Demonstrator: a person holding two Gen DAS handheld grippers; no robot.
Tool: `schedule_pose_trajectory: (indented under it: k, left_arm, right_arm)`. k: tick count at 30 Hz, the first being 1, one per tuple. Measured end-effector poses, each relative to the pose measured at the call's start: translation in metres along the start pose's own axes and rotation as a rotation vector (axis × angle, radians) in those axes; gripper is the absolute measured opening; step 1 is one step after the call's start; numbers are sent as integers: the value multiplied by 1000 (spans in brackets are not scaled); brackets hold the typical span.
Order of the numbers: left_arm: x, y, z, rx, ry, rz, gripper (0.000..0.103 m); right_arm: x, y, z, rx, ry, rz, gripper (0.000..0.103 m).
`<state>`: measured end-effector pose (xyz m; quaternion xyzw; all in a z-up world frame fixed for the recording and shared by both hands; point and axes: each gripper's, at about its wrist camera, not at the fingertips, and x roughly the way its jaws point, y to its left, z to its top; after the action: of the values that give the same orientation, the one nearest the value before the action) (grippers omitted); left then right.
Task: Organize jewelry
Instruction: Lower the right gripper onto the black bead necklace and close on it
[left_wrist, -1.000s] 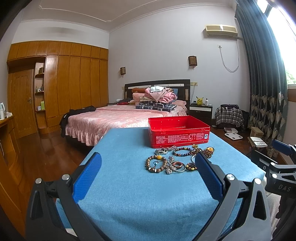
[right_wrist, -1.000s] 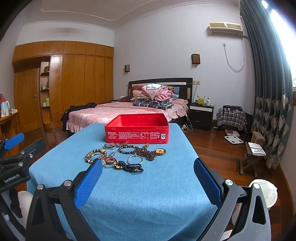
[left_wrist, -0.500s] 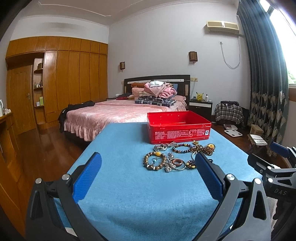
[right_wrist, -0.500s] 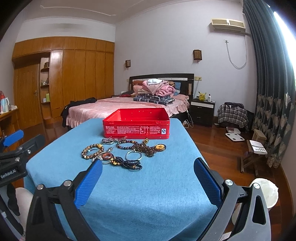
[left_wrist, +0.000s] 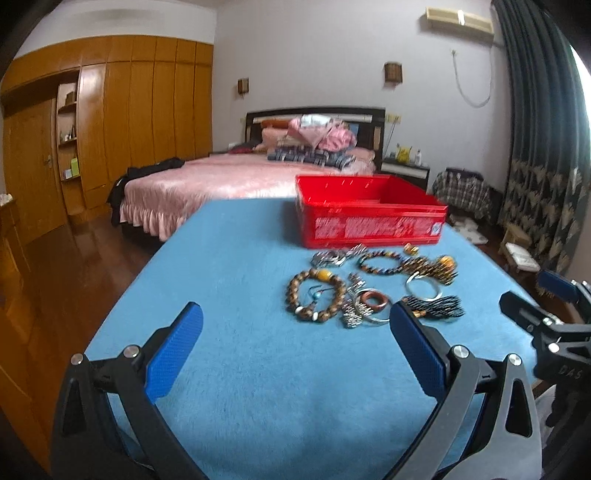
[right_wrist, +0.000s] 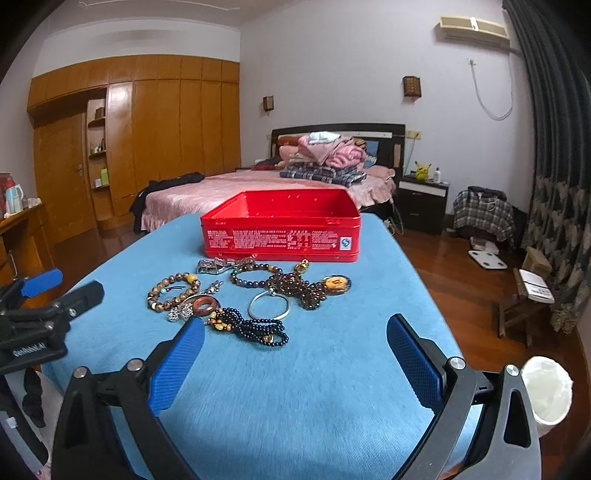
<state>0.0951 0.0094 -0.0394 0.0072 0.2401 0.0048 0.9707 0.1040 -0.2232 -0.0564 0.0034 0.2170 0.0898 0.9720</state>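
Beaded bracelets (right_wrist: 173, 291) and bangle (right_wrist: 268, 305) lie before open red tin (right_wrist: 280, 236).

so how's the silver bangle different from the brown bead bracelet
The silver bangle is a thin, smooth metal hoop; the brown bead bracelet is a string of chunky round beads with one yellow bead. The bangle lies in the middle of the jewelry pile, next to the dark bead strand; the bracelet lies at the pile's left edge. Both lie flat on the blue cloth, in front of the red tin, untouched by either gripper.
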Motion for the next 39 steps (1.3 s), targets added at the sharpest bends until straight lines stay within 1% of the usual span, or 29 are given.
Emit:
schedule_pose_trajectory:
  k: [5,7,9,12,14,16,17,18,19,20,21,22,24,26,29,31,32,34,35,36,37,38,39]
  left_arm:
    - [24,3,4,-4,48,10,98]
    - [32,3,5,1,63,14,98]
    - [39,4,5,1,79,15,98]
    - [49,5,7,-7,109,11,98]
    - [54,5,8,-9,118,7,97]
    - [59,6,9,-10,130,-2,95]
    - [61,6,10,-12,136,-6,93]
    - [65,6,12,-18,143,-13,91]
    - [67,7,13,-24,148,-18,89]
    - [72,8,15,-28,157,-18,86]
    - [75,8,17,-32,165,-20,80]
    - [78,9,19,-38,175,-23,79]
    - [87,12,22,-56,203,-18,77]
    - [94,12,24,-63,224,-18,77]
    - [107,12,25,-52,277,3,76]
    - [114,13,22,-62,304,-11,73]
    - [118,13,21,-66,321,-16,66]
    - [118,11,17,-51,322,-3,64]
    - [117,11,17,-46,320,1,59]
    - [116,10,16,-48,318,-1,53]
    - [114,10,16,-52,316,0,50]
    - [112,11,15,-56,313,-2,40]
    - [109,11,14,-63,310,-17,36]
  right_arm:
    - [25,-4,5,-1,49,63,97]
    - [36,-9,8,5,80,109,94]
    - [49,-9,9,-3,118,137,84]
    - [64,-5,9,-44,170,176,73]
    - [73,-2,7,-47,196,199,69]
    - [81,0,5,-38,240,235,63]
    - [84,0,5,-35,258,250,58]
    - [86,1,4,-34,274,258,51]
    - [90,3,3,-36,290,276,50]
    - [92,5,2,-44,299,283,47]
    - [92,6,1,-53,298,273,41]
    - [91,6,1,-62,300,268,39]
    - [90,5,0,-62,311,291,35]
    - [88,3,-1,-42,321,308,34]
    - [82,4,-4,-30,336,308,34]
    - [79,3,-5,-18,341,310,34]
    - [79,3,-5,-18,343,314,34]
    - [78,4,-5,-20,348,312,34]
    - [77,3,-6,-12,351,308,34]
    - [76,3,-6,1,354,302,34]
    - [75,3,-7,14,356,296,34]
    - [73,3,-7,24,356,293,34]
    - [72,3,-8,28,355,290,34]
